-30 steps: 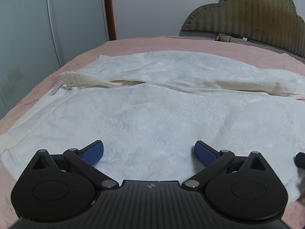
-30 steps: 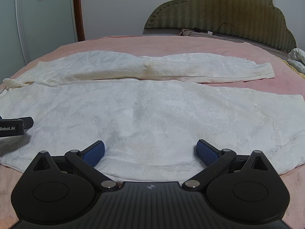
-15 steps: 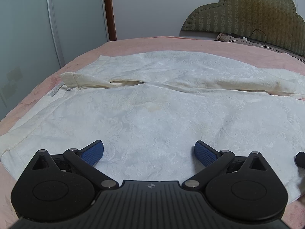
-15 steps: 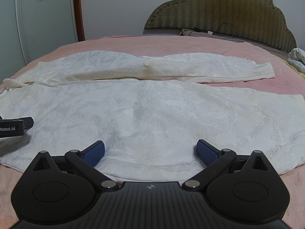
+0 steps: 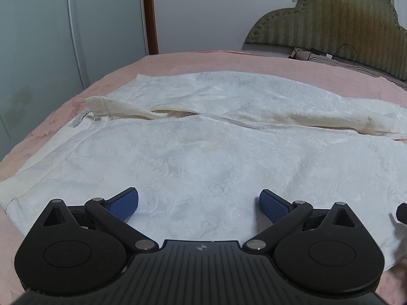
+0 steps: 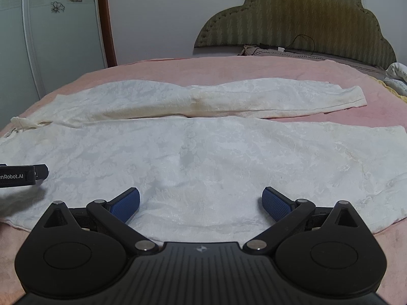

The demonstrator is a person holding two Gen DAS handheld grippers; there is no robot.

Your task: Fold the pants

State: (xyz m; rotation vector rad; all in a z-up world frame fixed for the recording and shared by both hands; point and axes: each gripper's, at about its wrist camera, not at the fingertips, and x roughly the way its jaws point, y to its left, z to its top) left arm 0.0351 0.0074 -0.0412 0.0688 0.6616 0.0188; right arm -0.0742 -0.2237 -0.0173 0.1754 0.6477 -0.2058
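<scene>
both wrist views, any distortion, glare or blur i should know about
Left wrist view: fisheye bends the wardrobe door and bed edge, dim flat light, dark corners, no glare. Right wrist view: same bowing, white pants sharp, soft shadow under the fingers.

Open room at 12 o'clock, cloth underneath

Flat white pants (image 6: 203, 157) across pink bed (image 6: 330, 68); nothing upright before either gripper. At 9 o'clock, left gripper (image 6: 23, 175) close by. Headboard (image 6: 292, 20) far off; clutter at 2 o'clock, possibly bedding.

The pants (image 6: 203, 152) were white with a floral damask pattern, yellowed along one leg. The bed (image 6: 203, 71) was pink; the headboard (image 6: 292, 20) was olive with stripes.
</scene>
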